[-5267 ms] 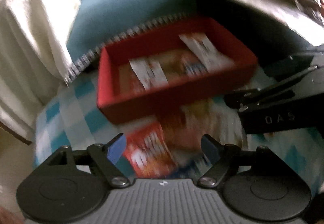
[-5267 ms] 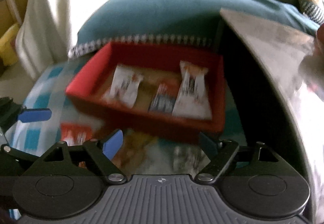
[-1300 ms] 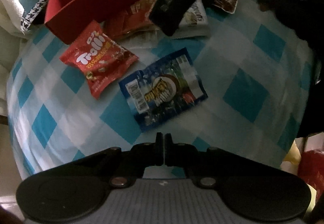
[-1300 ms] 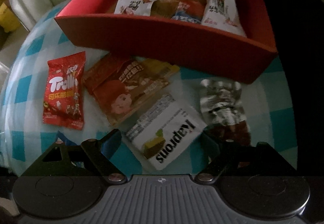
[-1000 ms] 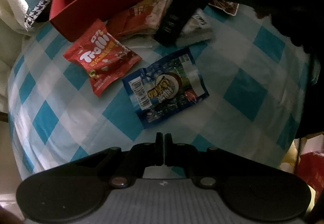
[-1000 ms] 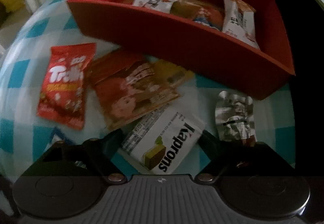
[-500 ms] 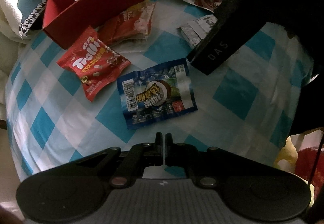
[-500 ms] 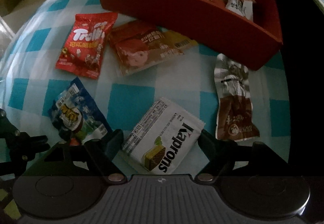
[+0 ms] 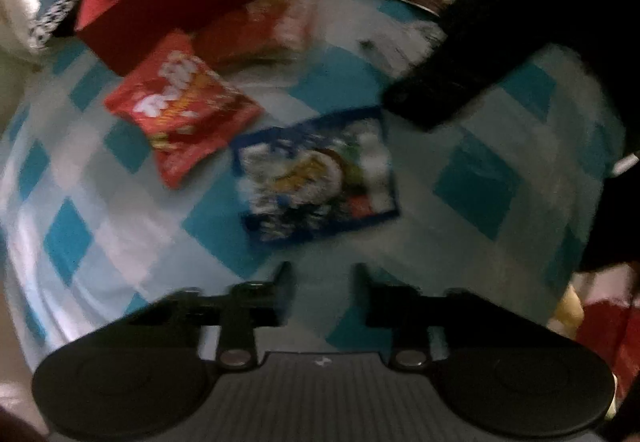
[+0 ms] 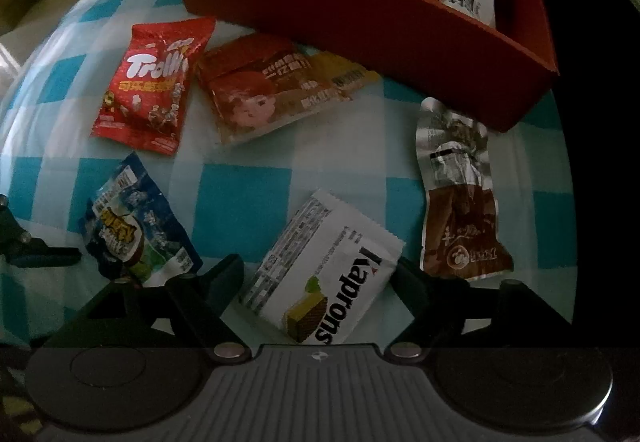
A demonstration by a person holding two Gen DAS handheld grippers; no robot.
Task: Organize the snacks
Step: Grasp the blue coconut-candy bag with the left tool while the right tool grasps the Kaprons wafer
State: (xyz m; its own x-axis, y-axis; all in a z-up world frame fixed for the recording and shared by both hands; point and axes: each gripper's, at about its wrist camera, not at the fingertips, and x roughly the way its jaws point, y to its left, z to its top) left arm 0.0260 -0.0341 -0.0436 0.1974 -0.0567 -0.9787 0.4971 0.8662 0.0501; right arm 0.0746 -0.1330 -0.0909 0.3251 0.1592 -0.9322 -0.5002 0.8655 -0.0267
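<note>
Jaws of the right gripper (image 10: pixel 318 274) spread wide, holding nothing; the white wafer packet (image 10: pixel 324 274) lies flat on the checked cloth (image 10: pixel 244 182) between the two fingers, printed side up, lettering upside down to this camera. Contact between fingers and packet — cannot tell.

Left gripper (image 9: pixel 322 290) also has its jaws apart, with cloth showing in the gap; nothing held. This view is motion-blurred. Just ahead of its fingertips lies the blue packet (image 9: pixel 316 178), flat on the cloth. In the right wrist view the same blue packet sits at lower left, with a dark part of the left gripper's finger beside it at the frame edge.

Further out: brown packet (image 10: pixel 460 194) to the right, crumpled, lengthwise toward the box. Red gummy bag (image 10: pixel 152 82) at left, and beside it an orange packet (image 10: pixel 260 94) with a cartoon face, its far end close under the box wall.

Farthest — red box (image 10: pixel 360 6), open-topped, on the cloth, with several white and orange packets already inside. Five packets lie outside the box.
</note>
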